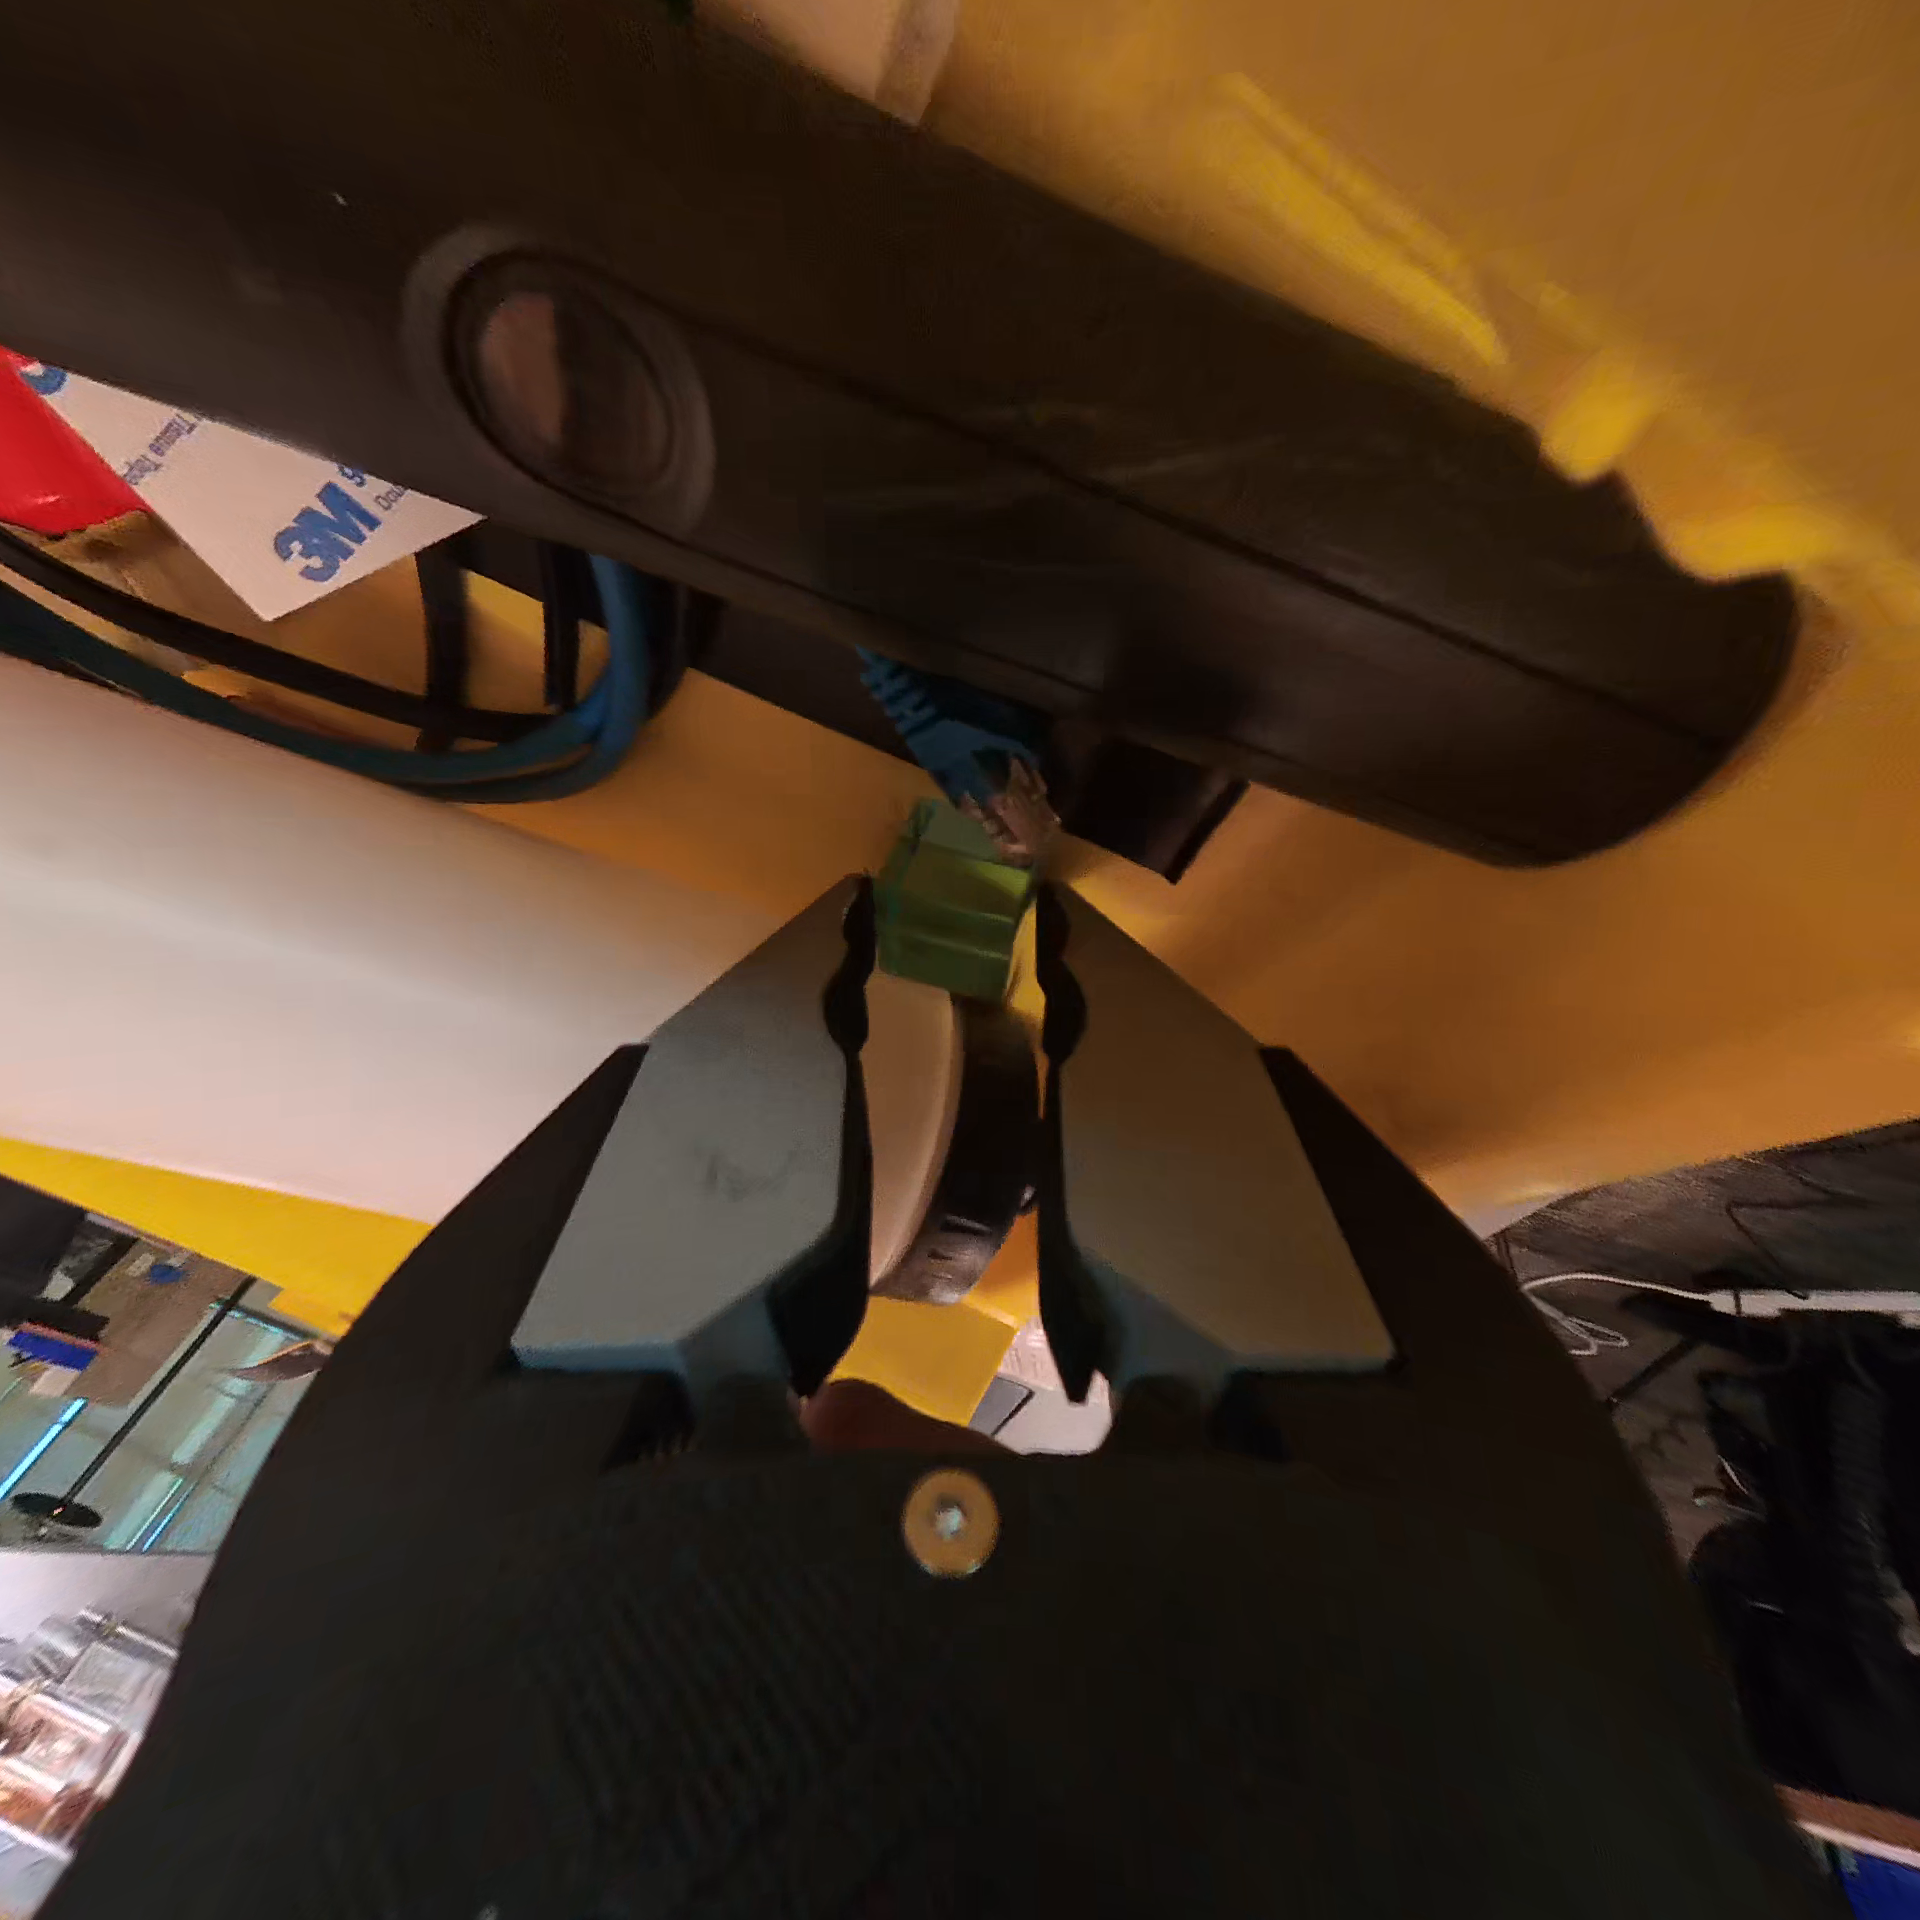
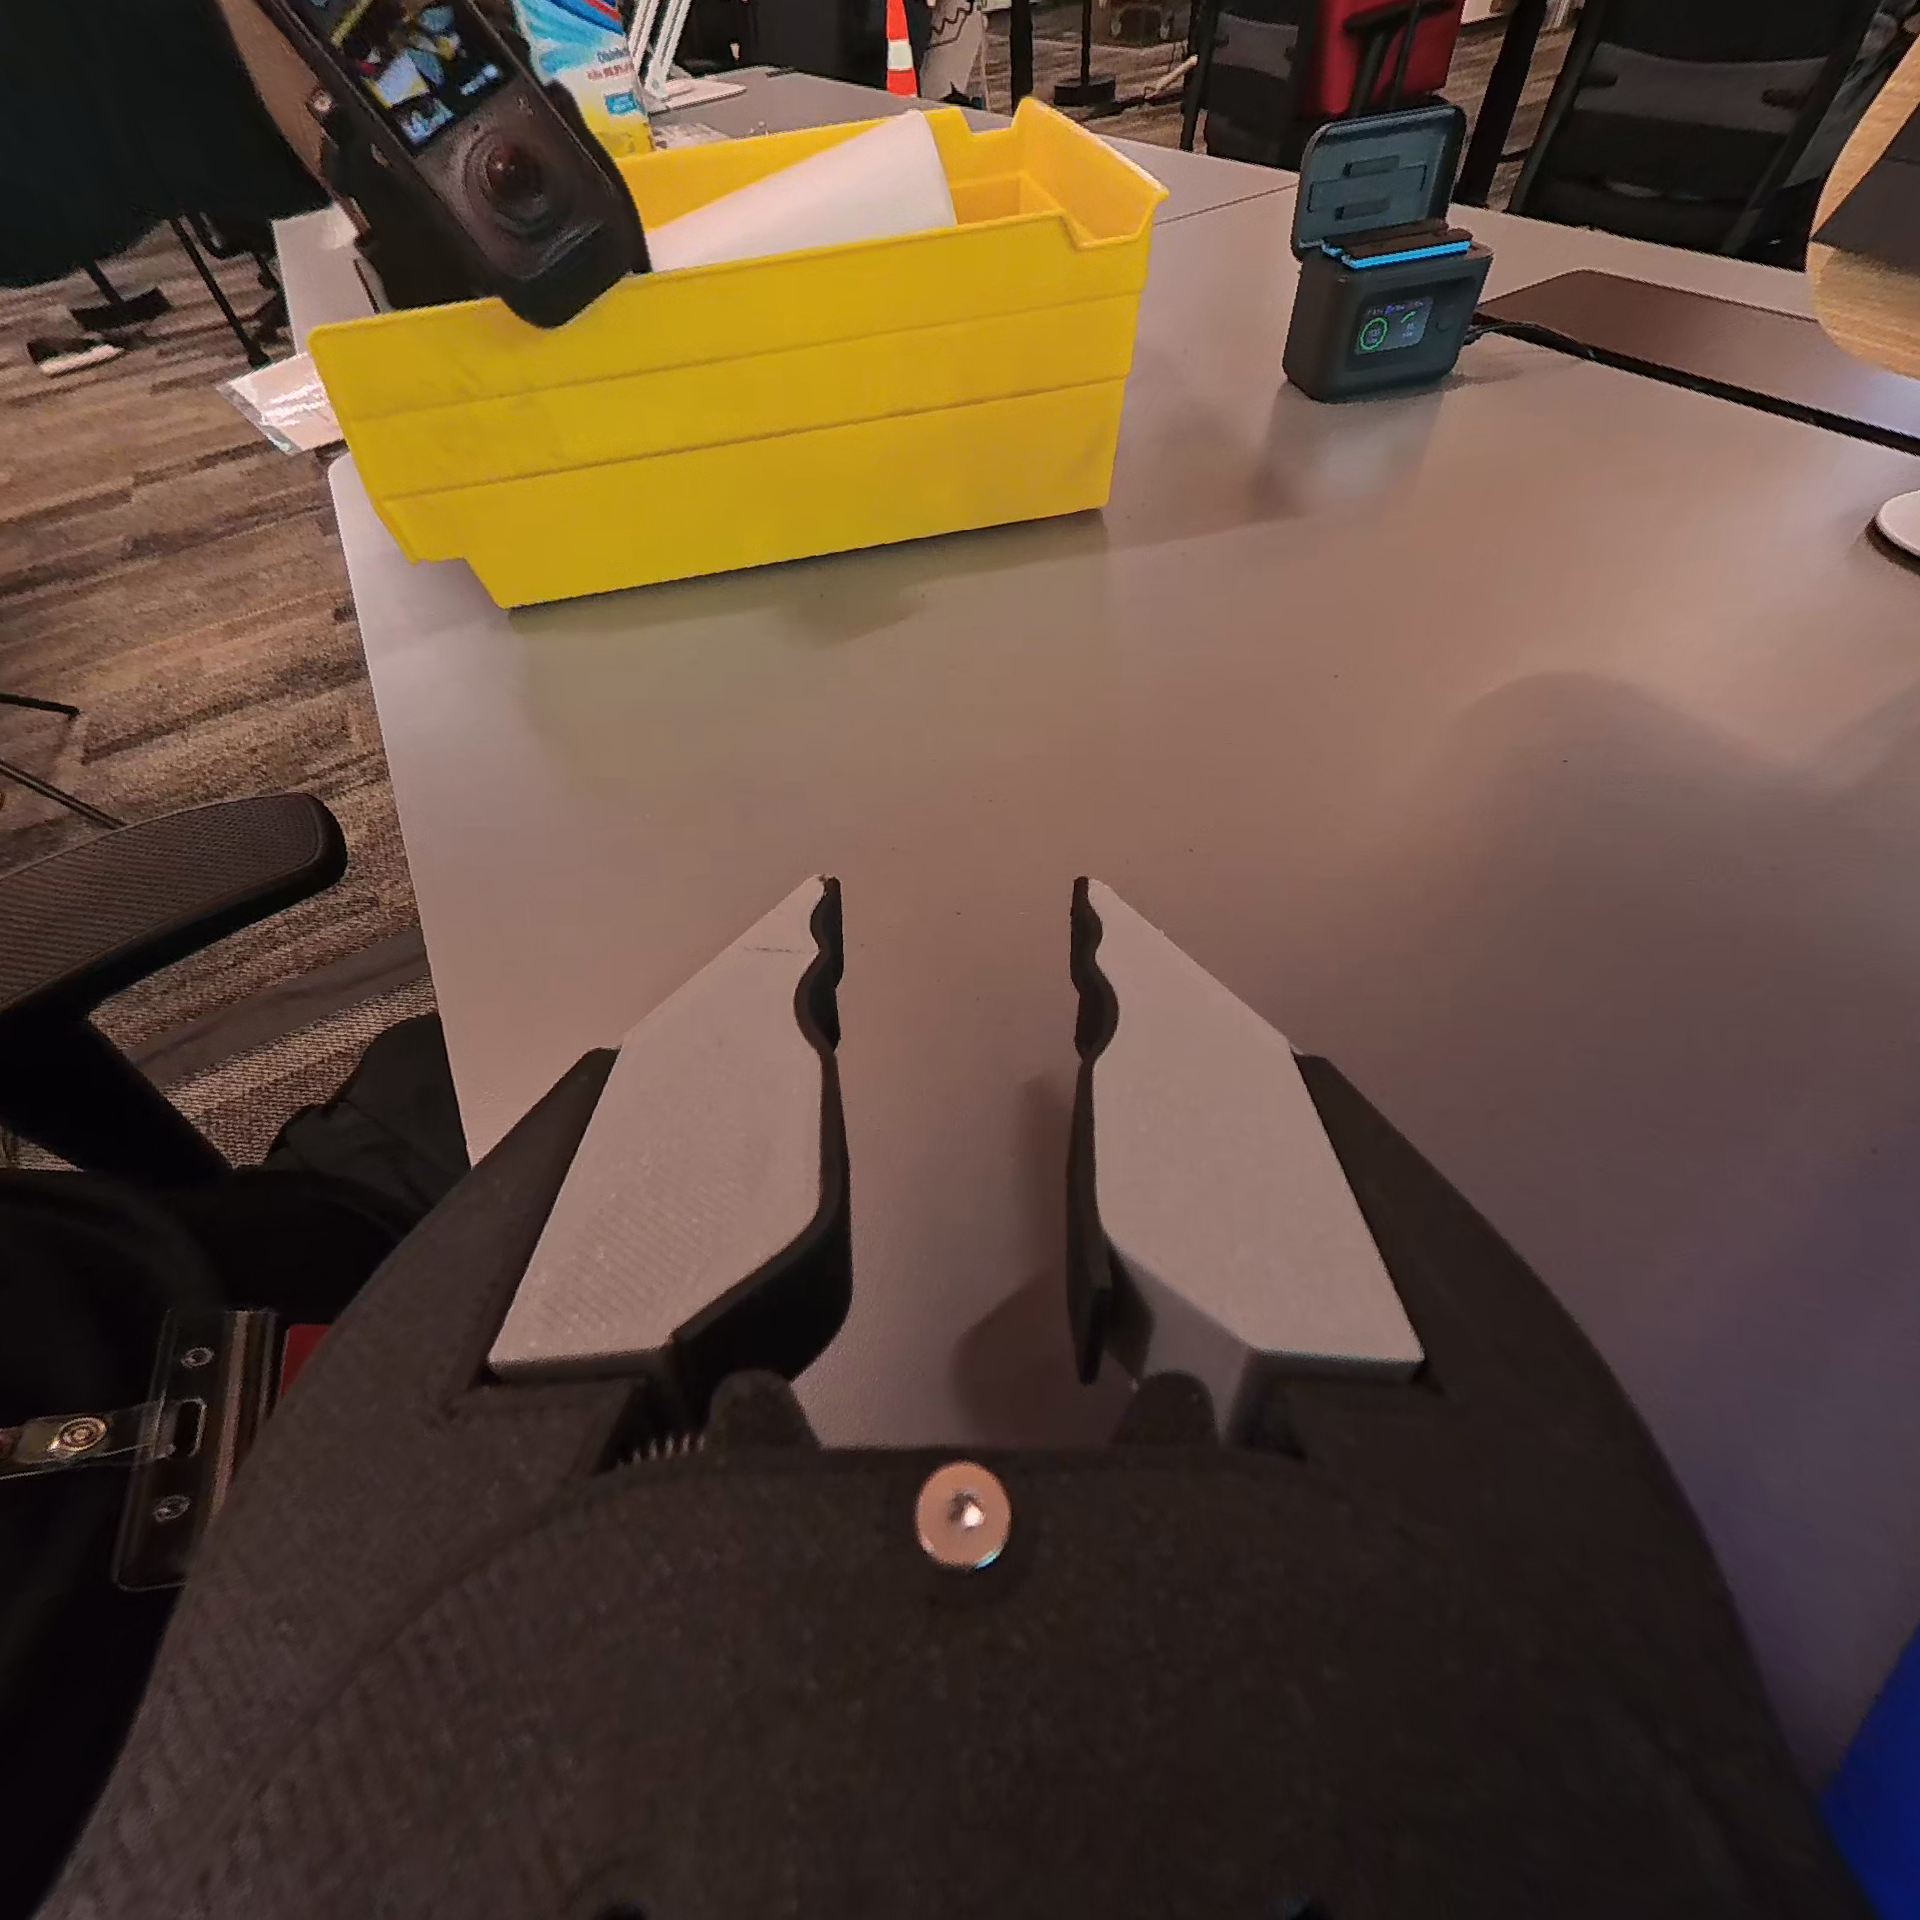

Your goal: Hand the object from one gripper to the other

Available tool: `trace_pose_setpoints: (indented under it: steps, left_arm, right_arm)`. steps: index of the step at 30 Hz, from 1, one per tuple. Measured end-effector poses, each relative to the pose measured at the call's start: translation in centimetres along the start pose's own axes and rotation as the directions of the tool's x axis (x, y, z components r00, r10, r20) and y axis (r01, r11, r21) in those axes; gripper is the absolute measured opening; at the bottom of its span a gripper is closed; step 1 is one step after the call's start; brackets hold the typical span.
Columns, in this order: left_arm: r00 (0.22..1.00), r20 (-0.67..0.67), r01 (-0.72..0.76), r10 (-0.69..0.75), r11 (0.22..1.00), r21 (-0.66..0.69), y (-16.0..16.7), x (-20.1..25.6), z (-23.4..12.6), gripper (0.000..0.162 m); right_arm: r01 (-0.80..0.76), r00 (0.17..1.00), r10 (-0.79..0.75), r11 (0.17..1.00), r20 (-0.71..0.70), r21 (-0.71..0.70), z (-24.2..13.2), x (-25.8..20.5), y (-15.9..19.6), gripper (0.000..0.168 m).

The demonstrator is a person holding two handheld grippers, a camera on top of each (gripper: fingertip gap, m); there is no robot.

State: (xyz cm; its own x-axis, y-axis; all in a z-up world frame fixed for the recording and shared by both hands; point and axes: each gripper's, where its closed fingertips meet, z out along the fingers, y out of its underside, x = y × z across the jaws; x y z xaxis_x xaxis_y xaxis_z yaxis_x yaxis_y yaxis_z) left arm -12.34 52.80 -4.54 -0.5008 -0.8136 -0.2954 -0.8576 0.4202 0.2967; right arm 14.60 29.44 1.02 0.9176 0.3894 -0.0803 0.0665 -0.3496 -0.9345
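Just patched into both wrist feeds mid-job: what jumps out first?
The yellow bin at the table's far left corner dominates the right wrist view, with the right tongs open and empty above bare tabletop. In the left wrist view, the left tongs reach inside that bin with a small green block between their tips, under a black camera body.

Bin [image 1: 1351, 260] interior blurred — contents unclear.

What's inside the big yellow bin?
Inside the yellow bin sit a white roll, blue cables, a small green block between the left gripper tips, and a black camera-like device. That device and the bin's wall hide the rest.
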Motion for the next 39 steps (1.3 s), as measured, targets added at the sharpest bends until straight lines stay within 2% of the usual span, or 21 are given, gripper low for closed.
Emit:
trace_pose_setpoints:
  steps: [8, 10, 11, 13, 15, 18, 20, 21, 22, 24, 25, 27, 31, 32, 33, 35, 37, 39]
  left_arm:
    - [0.998, 0.006, -0.062, 0.062, 0.998, -0.005, 0.2, 0.3, -0.5, 0.028]
    - [0.992, 0.111, -0.068, 0.065, 0.997, 0.031, 0.1, -1.0, -1.7, 0.028]
    - [0.977, 0.206, -0.066, 0.049, 0.995, 0.078, -0.3, -2.3, -2.9, 0.028]
    - [0.922, 0.384, -0.057, -0.038, 0.971, 0.231, -1.4, -4.6, -6.6, 0.028]
    - [0.839, 0.513, -0.082, -0.183, 0.889, 0.451, -3.5, -5.7, -11.4, 0.028]
    - [0.738, 0.533, -0.19, -0.414, 0.63, 0.753, -7.7, -3.8, -19.1, 0.027]
    - [0.709, 0.472, -0.259, -0.523, 0.429, 0.865, -10.6, -1.2, -23.0, 0.028]
    - [0.723, 0.425, -0.282, -0.544, 0.329, 0.901, -12.5, 0.5, -24.2, 0.028]
    - [0.754, 0.388, -0.293, -0.53, 0.257, 0.921, -14.6, 2.4, -24.6, 0.028]
    - [0.751, 0.372, -0.331, -0.546, 0.177, 0.927, -18.4, 5.0, -24.8, 0.028]
    - [0.748, 0.381, -0.356, -0.544, 0.156, 0.921, -20.3, 6.1, -24.5, 0.027]
    - [0.68, 0.417, -0.419, -0.603, 0.146, 0.896, -22.7, 6.7, -23.9, 0.027]
    - [0.619, 0.48, -0.527, -0.622, 0.124, 0.841, -26.1, 7.6, -22.2, 0.027]
    - [0.604, 0.523, -0.564, -0.601, 0.141, 0.813, -26.6, 7.8, -22.1, 0.027]
    - [0.605, 0.52, -0.574, -0.603, 0.123, 0.809, -26.7, 7.9, -22.5, 0.027]
    - [0.667, 0.491, -0.561, -0.561, 0.057, 0.826, -27.2, 8.5, -22.6, 0.028]
    - [0.661, 0.509, -0.567, -0.551, 0.078, 0.82, -27.4, 8.3, -22.1, 0.028]
    - [0.646, 0.513, -0.582, -0.565, 0.069, 0.81, -27.2, 8.4, -22.5, 0.028]
  right_arm:
    - [-0.008, 1.0, 0.008, 1.0, 0.01, 0.001, 0.0, 0.0, 0.0, 0.041]
    - [-0.005, 1.0, 0.005, 1.0, 0.009, 0.004, 0.0, -0.1, -0.1, 0.041]
    - [-0.004, 1.0, 0.004, 1.0, 0.011, 0.006, 0.0, -0.1, -0.1, 0.041]
    - [-0.008, 1.0, 0.008, 1.0, 0.018, 0.011, -0.1, -0.1, -0.1, 0.041]
    - [-0.017, 0.999, 0.016, 1.0, 0.032, 0.019, -0.2, -0.2, -0.2, 0.041]
    - [-0.02, 0.997, 0.017, 0.999, 0.076, 0.043, -0.4, -0.7, -0.6, 0.041]
    - [-0.016, 0.991, 0.007, 0.997, 0.133, 0.073, -0.6, -1.7, -1.0, 0.042]
    - [-0.02, 0.984, 0.004, 0.996, 0.176, 0.089, -0.7, -2.4, -1.2, 0.042]
    - [-0.034, 0.973, 0.008, 0.994, 0.232, 0.107, -0.8, -3.4, -1.5, 0.042]
    - [-0.085, 0.933, 0.032, 0.988, 0.359, 0.131, -1.3, -5.3, -2.1, 0.043]
    - [-0.11, 0.908, 0.045, 0.985, 0.416, 0.133, -1.5, -6.1, -2.2, 0.044]
    - [-0.124, 0.879, 0.05, 0.984, 0.473, 0.126, -1.7, -7.0, -2.2, 0.045]
    - [-0.111, 0.865, 0.029, 0.985, 0.501, 0.134, -2.0, -7.6, -2.3, 0.045]
    - [-0.104, 0.868, 0.023, 0.985, 0.497, 0.137, -1.9, -7.6, -2.3, 0.046]
    - [-0.095, 0.87, 0.013, 0.985, 0.493, 0.141, -1.9, -7.7, -2.3, 0.045]
    - [-0.093, 0.874, 0.015, 0.986, 0.486, 0.138, -1.6, -7.5, -2.3, 0.045]
    - [-0.111, 0.866, 0.03, 0.985, 0.5, 0.133, -1.4, -7.4, -2.5, 0.04]
    - [-0.124, 0.848, 0.034, 0.983, 0.528, 0.136, -1.3, -7.7, -2.7, 0.029]
